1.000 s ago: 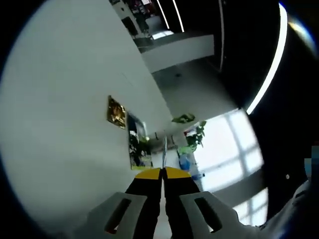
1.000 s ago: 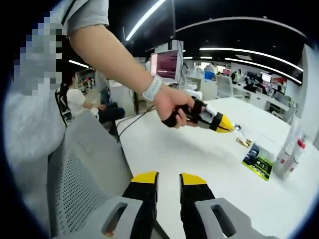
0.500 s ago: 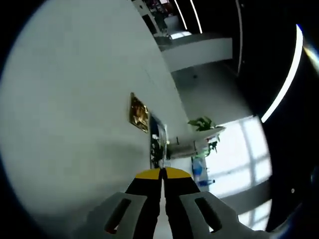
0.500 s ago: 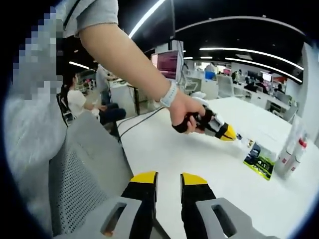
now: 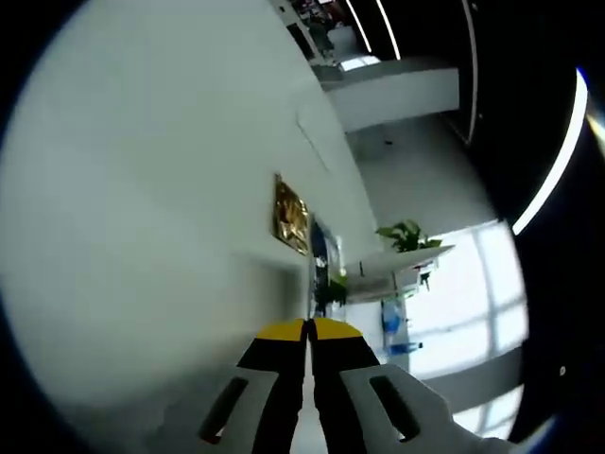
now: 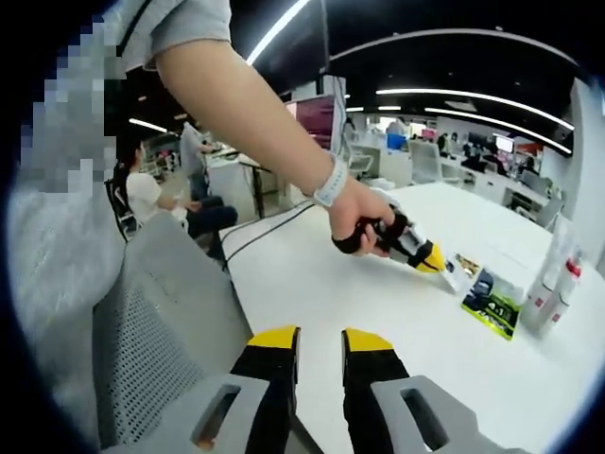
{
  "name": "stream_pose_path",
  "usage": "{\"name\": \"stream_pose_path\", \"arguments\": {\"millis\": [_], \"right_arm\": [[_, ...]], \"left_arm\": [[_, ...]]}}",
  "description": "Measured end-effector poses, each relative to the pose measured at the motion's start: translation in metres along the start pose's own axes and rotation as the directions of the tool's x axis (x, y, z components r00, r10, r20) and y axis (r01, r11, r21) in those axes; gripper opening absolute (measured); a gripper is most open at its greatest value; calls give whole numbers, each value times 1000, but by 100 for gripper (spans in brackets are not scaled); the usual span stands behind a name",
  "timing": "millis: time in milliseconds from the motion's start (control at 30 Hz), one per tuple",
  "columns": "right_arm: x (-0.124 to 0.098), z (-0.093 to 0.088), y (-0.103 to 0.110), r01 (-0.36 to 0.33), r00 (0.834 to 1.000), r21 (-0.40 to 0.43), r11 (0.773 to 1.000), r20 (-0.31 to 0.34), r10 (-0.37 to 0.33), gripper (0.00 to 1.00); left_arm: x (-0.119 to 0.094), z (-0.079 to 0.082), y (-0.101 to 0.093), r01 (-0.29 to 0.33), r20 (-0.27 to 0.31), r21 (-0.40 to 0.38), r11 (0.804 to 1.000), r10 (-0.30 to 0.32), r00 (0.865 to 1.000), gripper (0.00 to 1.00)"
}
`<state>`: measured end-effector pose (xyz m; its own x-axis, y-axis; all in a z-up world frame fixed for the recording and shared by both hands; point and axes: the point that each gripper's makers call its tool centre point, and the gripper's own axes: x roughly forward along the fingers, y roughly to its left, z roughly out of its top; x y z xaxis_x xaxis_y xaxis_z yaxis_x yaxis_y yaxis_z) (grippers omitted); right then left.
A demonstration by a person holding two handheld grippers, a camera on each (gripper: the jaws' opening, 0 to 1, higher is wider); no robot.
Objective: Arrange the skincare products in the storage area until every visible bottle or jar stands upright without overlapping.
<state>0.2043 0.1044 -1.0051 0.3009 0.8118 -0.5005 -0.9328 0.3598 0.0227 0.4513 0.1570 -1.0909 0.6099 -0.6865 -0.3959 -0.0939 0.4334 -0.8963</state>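
- In the left gripper view, the left gripper (image 5: 308, 328) reaches out over a white table (image 5: 142, 208), its yellow-tipped jaws pressed together with nothing between them.
- Just ahead of those closed tips lies a gold foil sachet (image 5: 291, 214), flat on the table; beyond it, farther along the same line, a dark packet (image 5: 320, 260) lies flat too.
- Past the packet, small pale bottles (image 5: 391, 322) show against a bright window; whether they stand on the table cannot be told from this rolled view.
- In the right gripper view, the right gripper (image 6: 319, 340) hangs low near the table's near edge, its jaws spread a little apart and holding nothing.
- Well ahead of it and to the right, the person's hand (image 6: 364, 219) grips the left gripper, whose yellow tip points down at the table right beside the sachet.
- The dark green packet lies just beyond that tip, and a group of tall white bottles (image 6: 553, 279) stands upright farther right, near the table's far side.
- A grey mesh chair back (image 6: 156, 331) sits to the left of the right gripper.
- People sit at desks in the office behind.
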Motion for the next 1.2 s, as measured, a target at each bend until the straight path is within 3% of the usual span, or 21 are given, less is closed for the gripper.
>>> {"name": "stream_pose_path", "arguments": {"millis": [500,700,900,1200], "right_arm": [[0,0,-1,4,1000,-3,1000,1,-4,12],[-2,1,-2,13,1000,-4,1000,6,-13,12],[-1,-1,-2,15,1000,-19,1000,-5,-15,11],[-4,1,-5,37,999,-31,999,5,-37,11]], "left_arm": [[0,-1,14,-87,-50,98,991,92,994,0],[-4,-1,15,-95,-54,74,993,99,994,1],[-5,1,10,-85,-41,52,995,87,995,9],[-13,0,8,-118,-32,49,992,120,992,15]]}}
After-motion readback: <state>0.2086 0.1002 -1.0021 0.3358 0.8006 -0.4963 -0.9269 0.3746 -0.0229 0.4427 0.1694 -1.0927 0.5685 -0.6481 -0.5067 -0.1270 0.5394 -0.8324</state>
